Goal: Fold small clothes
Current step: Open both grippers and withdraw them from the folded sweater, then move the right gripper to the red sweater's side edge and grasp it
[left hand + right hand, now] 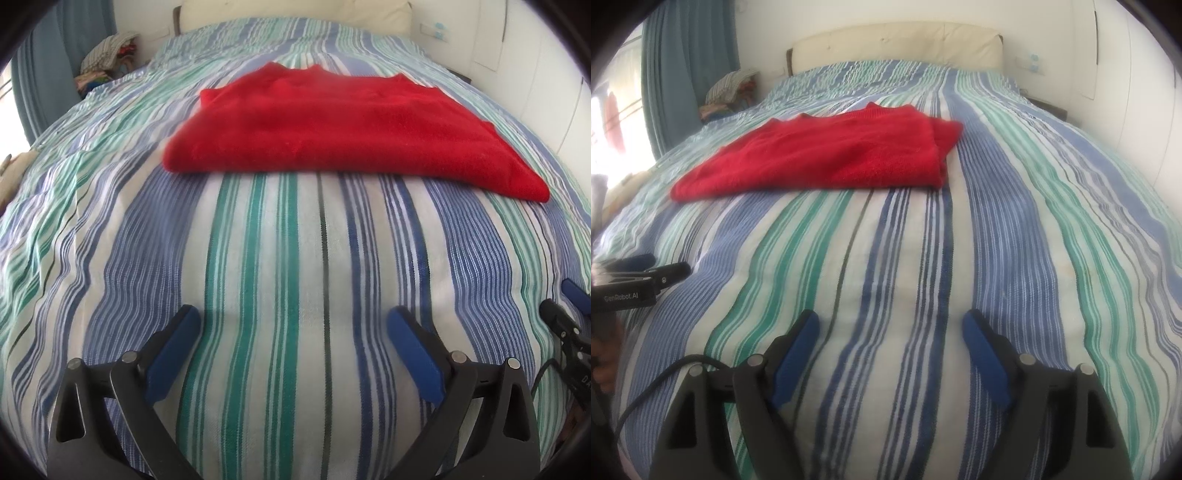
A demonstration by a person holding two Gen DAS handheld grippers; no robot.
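A red sweater [343, 129] lies folded flat on the striped bedspread [280, 258], about midway up the bed, its neckline edge toward the headboard [897, 44] and a thick folded edge facing the grippers. From the right wrist view a doubled layer of the sweater [831, 158] shows along its right side.

The left gripper [293, 325] hovers over the bedspread on the near side of the sweater, well apart from it, its blue-padded fingers [173, 350] spread wide and holding nothing. The right gripper [890, 328] is likewise released, fingers apart over bare bedspread, also short of the sweater.

Beyond the sweater, off the bed's far left corner beside the blue curtain [687, 74], a heap of mixed clothes [731, 92] is piled; what holds it cannot be told.
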